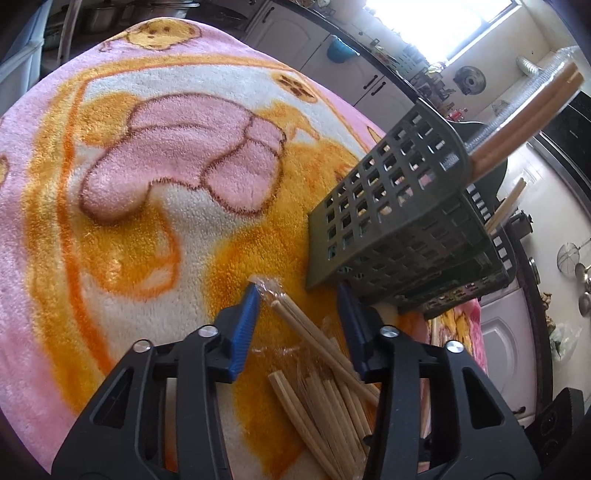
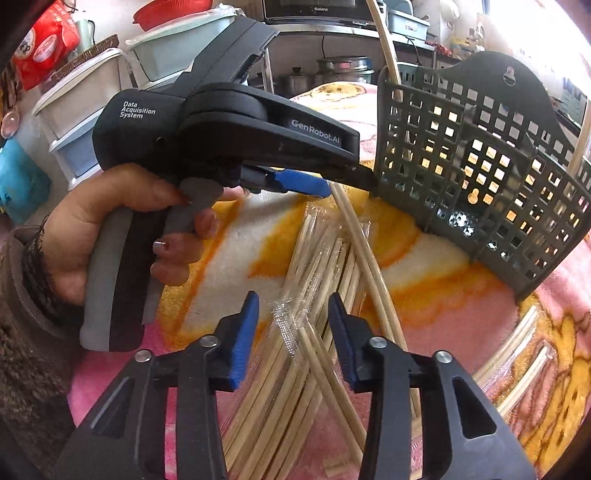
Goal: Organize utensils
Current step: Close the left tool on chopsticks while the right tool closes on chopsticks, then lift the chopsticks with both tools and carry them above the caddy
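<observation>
Two grippers over a heap of wrapped chopsticks (image 2: 295,369) on a pink-and-orange blanket (image 1: 147,184) | left gripper (image 1: 299,291): jaws open, straddling chopsticks, housing reads "Data Acquisition System", "GenRobot.AI" | right gripper (image 2: 293,299): jaws open around wrappers | grey perforated utensil holder (image 2: 480,166) just beside heap | microwave (image 2: 310,9) reads "Galanz"

The bottom edge of the right wrist view cuts off the chopsticks (image 2: 295,387). The gray basket (image 1: 402,221) hides the lower part of the wrapped pair (image 1: 524,122) standing in it. Through the holes, its inside is too dark to tell.
</observation>
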